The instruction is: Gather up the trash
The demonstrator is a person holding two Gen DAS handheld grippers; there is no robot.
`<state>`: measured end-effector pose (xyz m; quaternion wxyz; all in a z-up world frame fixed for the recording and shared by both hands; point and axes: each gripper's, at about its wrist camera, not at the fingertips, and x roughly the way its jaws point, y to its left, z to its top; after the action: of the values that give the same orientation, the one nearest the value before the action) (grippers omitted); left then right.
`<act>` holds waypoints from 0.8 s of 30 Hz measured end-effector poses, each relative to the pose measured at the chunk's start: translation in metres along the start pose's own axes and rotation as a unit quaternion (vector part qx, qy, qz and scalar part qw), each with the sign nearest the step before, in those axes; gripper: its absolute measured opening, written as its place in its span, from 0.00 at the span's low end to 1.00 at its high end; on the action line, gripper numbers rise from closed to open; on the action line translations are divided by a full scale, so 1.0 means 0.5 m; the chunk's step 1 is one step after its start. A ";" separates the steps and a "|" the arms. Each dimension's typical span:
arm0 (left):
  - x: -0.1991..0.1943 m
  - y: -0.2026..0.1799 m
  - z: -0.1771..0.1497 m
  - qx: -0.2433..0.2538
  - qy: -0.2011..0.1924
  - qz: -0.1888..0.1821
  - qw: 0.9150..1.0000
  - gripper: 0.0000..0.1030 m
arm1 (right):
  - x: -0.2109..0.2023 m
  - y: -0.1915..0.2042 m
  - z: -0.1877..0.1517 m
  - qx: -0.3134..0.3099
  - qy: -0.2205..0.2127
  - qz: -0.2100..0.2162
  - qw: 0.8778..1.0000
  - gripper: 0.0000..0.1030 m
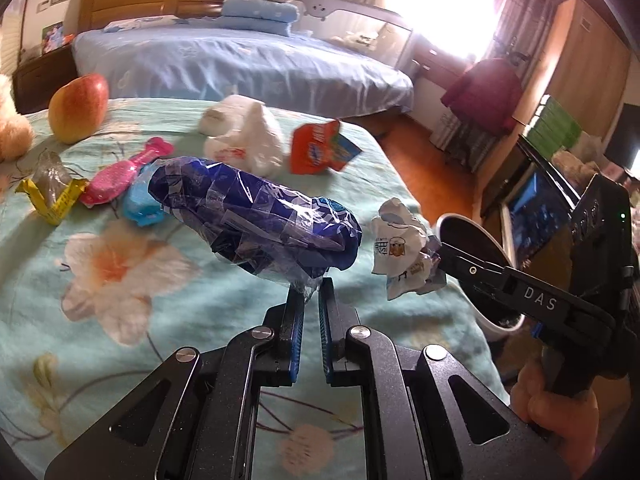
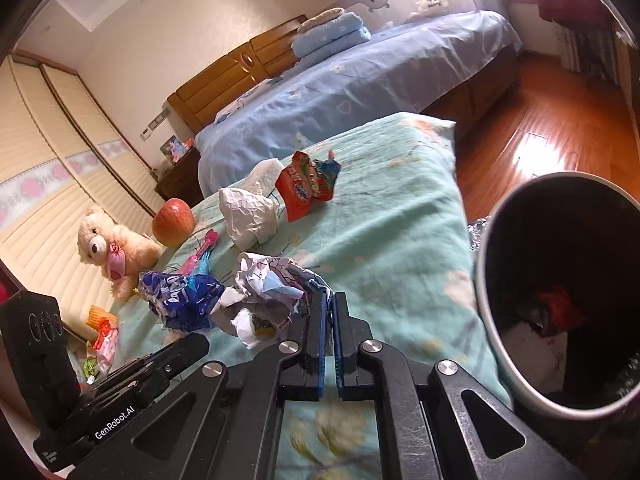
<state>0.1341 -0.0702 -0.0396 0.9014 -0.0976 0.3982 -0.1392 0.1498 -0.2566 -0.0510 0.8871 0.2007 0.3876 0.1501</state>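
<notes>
Two pieces are lifted: your left gripper (image 1: 311, 294) pinches the blue wrapper (image 1: 256, 216), your right gripper (image 2: 328, 308) the crumpled paper (image 2: 272, 284), beside the part-filled bin (image 2: 560, 292). Several wrappers remain on the bed (image 2: 392, 240).

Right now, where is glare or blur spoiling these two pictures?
Left wrist view: the window is blown out white, hazing the curtains; the orange packet is smeared. Right wrist view: glare in the top right corner and on the floor; both views bend straight lines.

Crumpled blue wrapper (image 1: 256, 216) at frame centre, held aloft; crumpled white wrapper (image 1: 404, 252) beside it at right; bin (image 2: 560, 292) lower right.
</notes>
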 end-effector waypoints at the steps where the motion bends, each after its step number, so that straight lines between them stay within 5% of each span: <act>1: 0.000 -0.006 -0.003 0.003 0.001 -0.002 1.000 0.07 | -0.008 -0.005 -0.004 0.003 -0.002 -0.002 1.000 0.03; 24: 0.012 -0.170 -0.055 0.081 0.023 -0.044 0.995 0.07 | -0.136 -0.113 -0.051 0.050 -0.044 -0.055 0.996 0.03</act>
<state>0.1031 -0.1539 -0.0376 0.8898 -0.0385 0.4017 -0.2130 0.0925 -0.3285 -0.0507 0.8993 0.2293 0.3653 0.0727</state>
